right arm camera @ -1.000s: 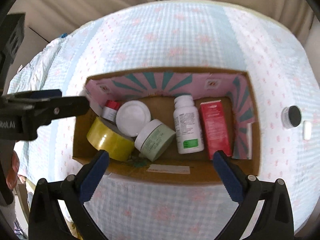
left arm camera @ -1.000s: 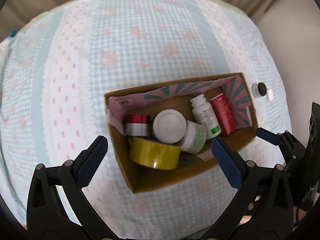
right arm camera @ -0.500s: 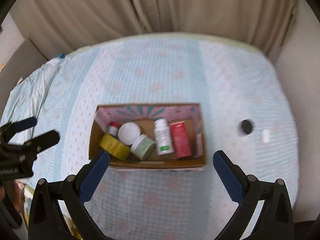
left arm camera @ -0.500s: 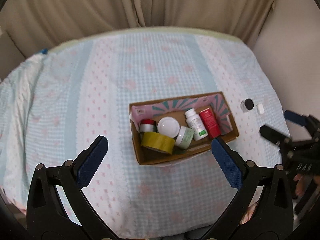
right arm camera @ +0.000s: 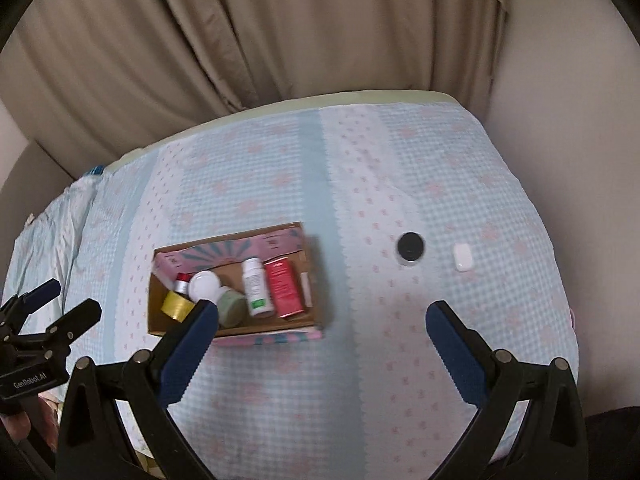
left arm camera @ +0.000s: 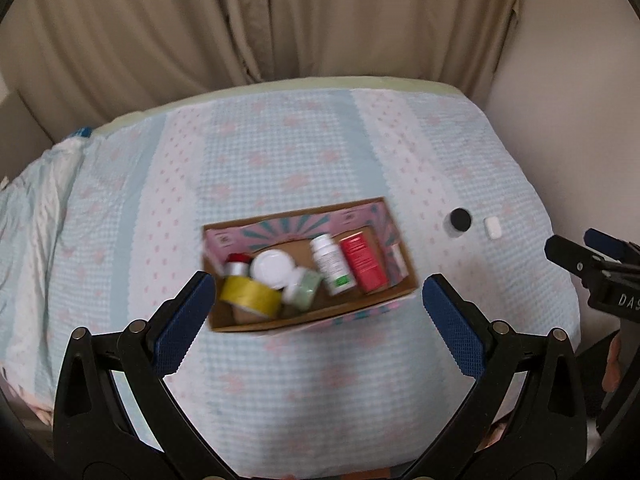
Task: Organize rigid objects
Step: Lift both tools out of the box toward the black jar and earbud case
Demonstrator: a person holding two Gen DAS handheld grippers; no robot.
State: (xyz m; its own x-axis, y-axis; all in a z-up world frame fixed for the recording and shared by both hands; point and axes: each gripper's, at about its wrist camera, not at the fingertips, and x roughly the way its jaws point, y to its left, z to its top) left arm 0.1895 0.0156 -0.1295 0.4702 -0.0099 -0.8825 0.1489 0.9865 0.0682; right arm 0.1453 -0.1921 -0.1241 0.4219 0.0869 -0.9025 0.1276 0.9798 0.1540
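So both grippers are up off the table, looking down at it. The left gripper (left arm camera: 316, 308) has its blue pads spread wide with nothing between them, just hanging over the near side of the checkered tablecloth (left arm camera: 280, 152).

Going left to right inside the cardboard box (left arm camera: 308, 318): a yellow tape roll (left arm camera: 250, 296) in the near left corner, a small red-capped jar (left arm camera: 237, 266) right behind it, then a round white lid (left arm camera: 272, 268), a pale green jar (left arm camera: 306, 289) tipped on its side against it, a white bottle (left arm camera: 331, 262) lying down with a green label patch, and a red box (left arm camera: 363, 260) lying beside that. The box's inner walls are pink with teal stripes.

Right of the box, out on the cloth and well apart from it, sits a small jar with a black lid (right arm camera: 410, 247), and just past that a little white case (right arm camera: 462, 257).

The right gripper (right arm camera: 320, 342) is also spread wide and holding nothing, hovering over the bare cloth between the box and the black-lidded jar. Beige curtain (right arm camera: 280, 32) behind everything. Both views are a bit blurry.
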